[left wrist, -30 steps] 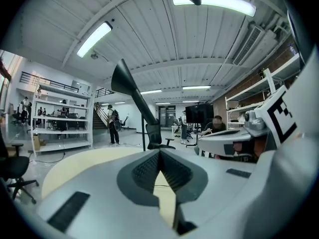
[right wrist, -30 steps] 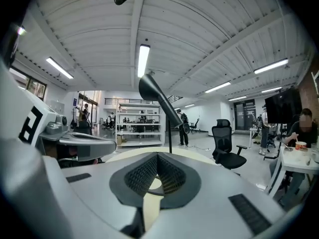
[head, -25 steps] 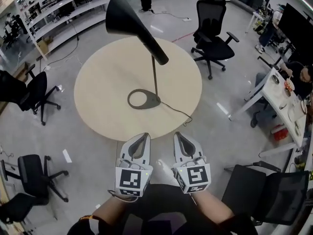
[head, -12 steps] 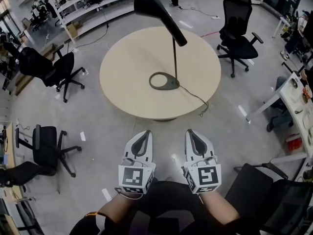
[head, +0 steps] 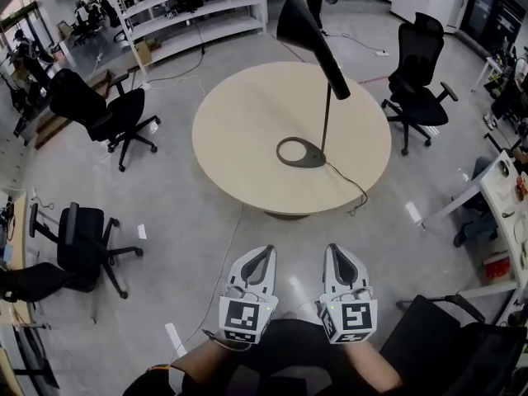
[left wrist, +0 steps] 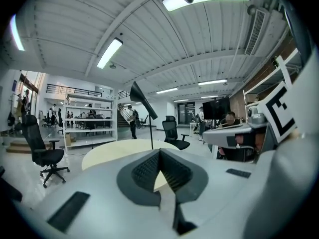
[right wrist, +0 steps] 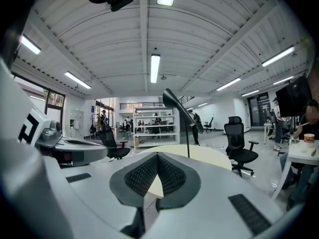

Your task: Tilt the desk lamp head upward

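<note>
Open office floor, round counter [head: 239, 134] dead ahead. The desk lamp [head: 326, 118] stands on it, well ahead of both tools and slightly right of centre. Its long black head [head: 307, 25] is slanted atop the thin stem, with the ring base [head: 301, 153] below. The left hand-held gripper [head: 266, 251] and right hand-held gripper [head: 334, 248] sit side by side, well short of the counter's edge. Both have jaws pressed together on nothing, likely just carried, with the reach not yet begun.
</note>
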